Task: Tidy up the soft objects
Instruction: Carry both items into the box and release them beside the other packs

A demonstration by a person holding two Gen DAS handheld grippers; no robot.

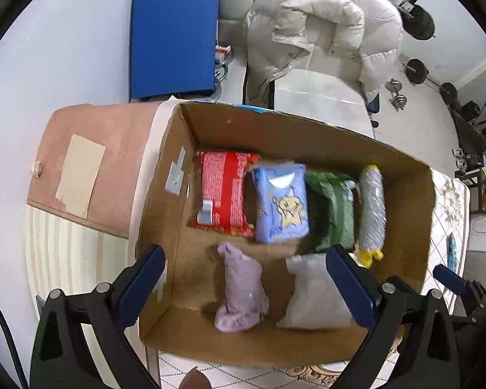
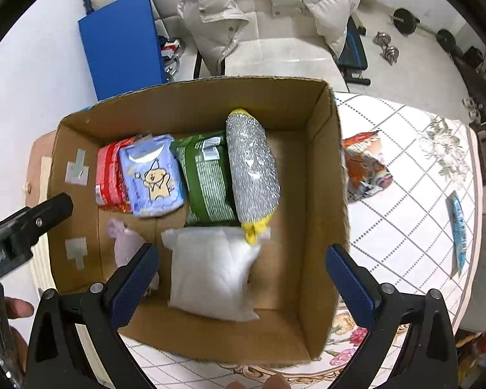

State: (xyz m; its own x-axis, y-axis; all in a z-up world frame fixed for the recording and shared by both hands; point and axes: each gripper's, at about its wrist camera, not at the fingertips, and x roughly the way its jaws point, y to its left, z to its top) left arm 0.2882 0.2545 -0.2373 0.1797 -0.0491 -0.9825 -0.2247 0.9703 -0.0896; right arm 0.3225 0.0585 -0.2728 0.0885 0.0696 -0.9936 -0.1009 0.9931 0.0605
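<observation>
**Both grippers open above the packed box**

The left gripper (image 1: 246,278) hangs over an open brown cardboard box (image 1: 401,220) with its blue-padded jaws spread wide and nothing between them. The right gripper (image 2: 243,275) is just as wide apart, also empty, pointing down into the same box.

Inside the box, a row runs along the far part of the floor: a red printed soft packet (image 1: 223,191), a light blue tissue pack with a cartoon bear (image 1: 282,204) overlapping it, a green printed soft packet (image 1: 333,207), and a silver glittery tube-shaped item with yellow ends (image 1: 371,207) leaning against the green one. Nearer the grippers lie a lilac knitted cloth piece (image 1: 241,291) and, beside it, a white soft pillow-like bag (image 2: 210,272), whose far edge touches the yellow end of the silver item.

The box stands on a table covered by a white cloth with a diamond grid and flowers (image 2: 405,214). On that cloth, just beside the box's right wall, lies a crumpled orange snack bag (image 2: 366,165); a narrow blue wrapper (image 2: 457,227) lies well apart, near the table's edge.
</observation>
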